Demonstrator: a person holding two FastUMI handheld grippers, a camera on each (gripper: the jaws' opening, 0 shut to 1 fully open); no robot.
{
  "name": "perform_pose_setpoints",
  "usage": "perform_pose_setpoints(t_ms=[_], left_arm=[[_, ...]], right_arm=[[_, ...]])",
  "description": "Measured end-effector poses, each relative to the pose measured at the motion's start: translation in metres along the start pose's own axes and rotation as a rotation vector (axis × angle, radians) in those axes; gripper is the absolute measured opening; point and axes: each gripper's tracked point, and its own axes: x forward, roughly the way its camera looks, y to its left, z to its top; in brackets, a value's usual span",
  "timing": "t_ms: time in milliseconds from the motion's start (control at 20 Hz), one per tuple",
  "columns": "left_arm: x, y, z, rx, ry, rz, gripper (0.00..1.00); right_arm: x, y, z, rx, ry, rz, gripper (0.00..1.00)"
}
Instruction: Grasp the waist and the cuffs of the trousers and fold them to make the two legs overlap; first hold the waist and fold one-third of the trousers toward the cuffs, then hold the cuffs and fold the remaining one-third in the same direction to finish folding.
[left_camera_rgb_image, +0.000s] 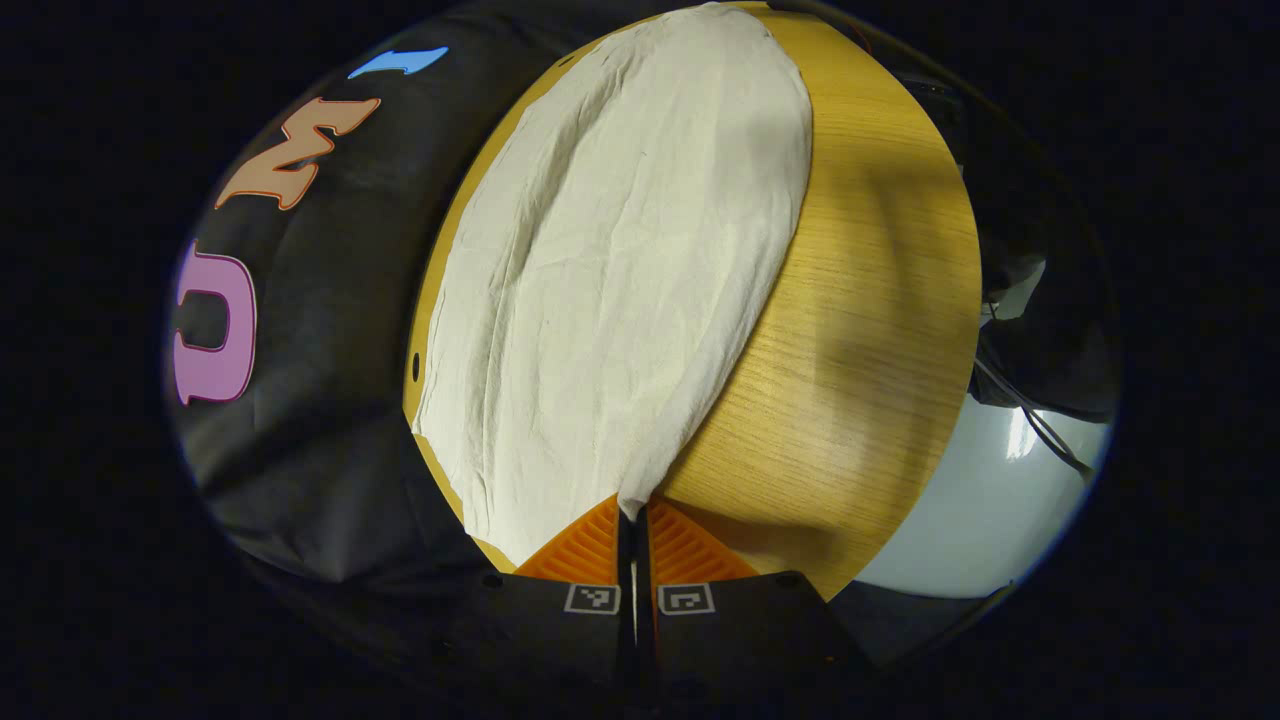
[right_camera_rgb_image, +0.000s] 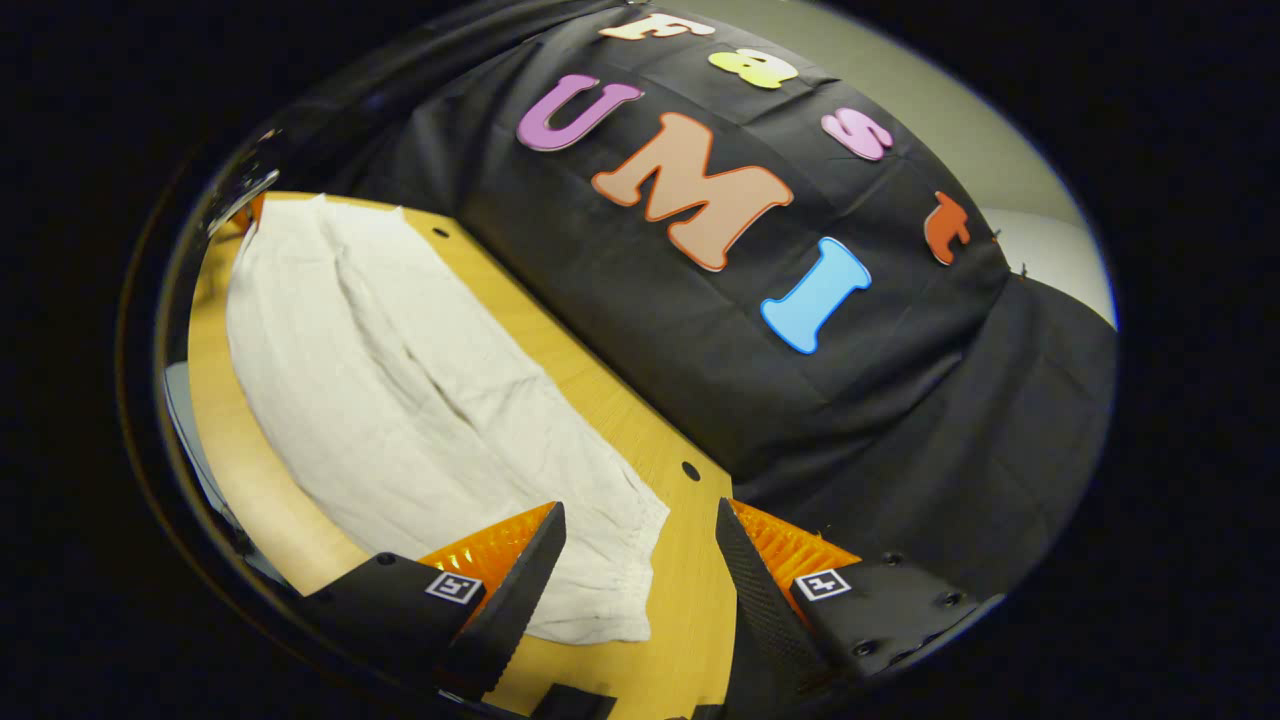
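The trousers (left_camera_rgb_image: 610, 280) lie flat on the wooden table (left_camera_rgb_image: 880, 300). I should lift both ends together so the legs line up. My left gripper (left_camera_rgb_image: 633, 515) pinches a trouser corner tight. My right gripper (right_camera_rgb_image: 640, 545) is wide open, just above the other end, holding nothing.

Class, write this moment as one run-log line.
left tongs: shut on trousers corner | right tongs: open beside trousers end | trousers: flat on table
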Motion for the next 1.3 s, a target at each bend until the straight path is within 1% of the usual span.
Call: perform_pose_setpoints(t_ms=[200, 250, 300, 350, 450, 500, 700, 750, 850, 900, 1000, 1100, 1150, 1200, 1250, 1300], left_arm=[[0.000, 0.000, 0.001, -0.008, 0.010, 0.003, 0.00], [0.000, 0.000, 0.000, -0.011, 0.011, 0.003, 0.00], [0.001, 0.001, 0.000, -0.015, 0.012, 0.005, 0.00], [0.000, 0.000, 0.000, -0.019, 0.016, 0.008, 0.00], [0.001, 0.000, 0.000, -0.024, 0.024, 0.013, 0.00], [0.001, 0.000, 0.000, -0.025, 0.025, 0.015, 0.00], [0.001, 0.000, 0.000, -0.011, 0.034, 0.023, 0.00], [0.001, 0.000, 0.000, -0.011, 0.036, 0.024, 0.00], [0.001, 0.000, 0.000, -0.018, 0.039, 0.025, 0.00], [0.002, 0.000, -0.001, -0.024, 0.042, 0.026, 0.00], [0.001, 0.000, 0.000, -0.027, 0.046, 0.027, 0.00], [0.002, 0.000, -0.001, -0.027, 0.050, 0.032, 0.00], [0.002, 0.001, 0.000, -0.030, 0.054, 0.037, 0.00], [0.002, 0.000, 0.000, -0.036, 0.056, 0.042, 0.00], [0.002, 0.001, -0.001, -0.043, 0.060, 0.046, 0.00], [0.003, 0.000, -0.001, -0.049, 0.063, 0.049, 0.00]], right_arm=[[0.001, 0.026, -0.038, -0.176, 0.047, 0.112, 0.97], [0.002, 0.030, -0.048, -0.213, 0.059, 0.133, 0.99], [0.002, 0.036, -0.057, -0.243, 0.072, 0.158, 0.97], [0.000, 0.042, -0.067, -0.271, 0.084, 0.182, 0.99], [-0.005, 0.050, -0.086, -0.331, 0.108, 0.224, 0.99], [-0.006, 0.053, -0.093, -0.356, 0.118, 0.246, 0.97], [-0.001, 0.063, -0.118, -0.423, 0.178, 0.325, 0.97], [0.001, 0.066, -0.121, -0.438, 0.185, 0.342, 1.00], [0.009, 0.073, -0.122, -0.479, 0.180, 0.358, 1.00], [0.011, 0.073, -0.120, -0.494, 0.169, 0.354, 0.95], [0.023, 0.073, -0.120, -0.509, 0.171, 0.342, 0.92], [0.031, 0.071, -0.119, -0.509, 0.176, 0.326, 0.92], [0.035, 0.073, -0.120, -0.505, 0.182, 0.332, 0.92], [0.036, 0.077, -0.123, -0.503, 0.187, 0.338, 0.87], [0.036, 0.080, -0.123, -0.511, 0.187, 0.340, 0.73], [0.036, 0.084, -0.125, -0.521, 0.190, 0.352, 0.66]])
